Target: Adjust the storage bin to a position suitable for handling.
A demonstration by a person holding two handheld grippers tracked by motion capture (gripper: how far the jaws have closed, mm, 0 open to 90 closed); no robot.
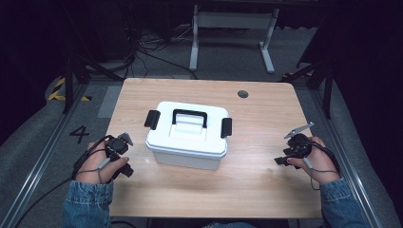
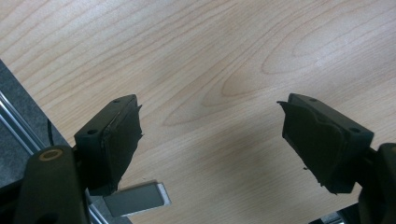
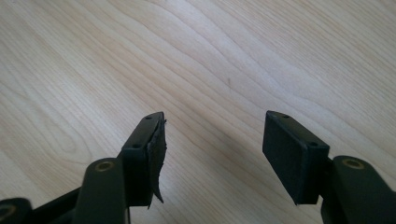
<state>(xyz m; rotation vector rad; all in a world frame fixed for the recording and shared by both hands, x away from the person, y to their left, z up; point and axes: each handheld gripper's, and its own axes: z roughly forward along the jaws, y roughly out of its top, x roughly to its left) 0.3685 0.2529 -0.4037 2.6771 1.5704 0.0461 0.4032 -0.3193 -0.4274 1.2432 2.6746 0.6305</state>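
On a pale wooden tabletop (image 1: 266, 180) in a dark room, a white lidded box (image 1: 187, 134) sits mid-table
Left gripper (image 1: 124, 164) and right gripper (image 1: 281, 160) flank it well apart, jaws spread and empty; cables and a white frame (image 1: 233, 28) behind fade into gloom

Box (image 1: 187, 135) contents hidden under shut lid; small dark round thing (image 1: 243, 93) nr table's (image 1: 266, 180) far edge — too small to tell.

The person wears blue denim sleeves (image 1: 88, 199) with cuffs at the wrists. Each black gripper, the left gripper (image 2: 210, 140) and the right gripper (image 3: 212, 149), carries brass-coloured pivot screws (image 3: 104, 165), worn dark pads (image 2: 122, 140) and a grey three-cornered plate (image 1: 299, 129), with a thin grey cable (image 1: 317, 167) looping beside it.
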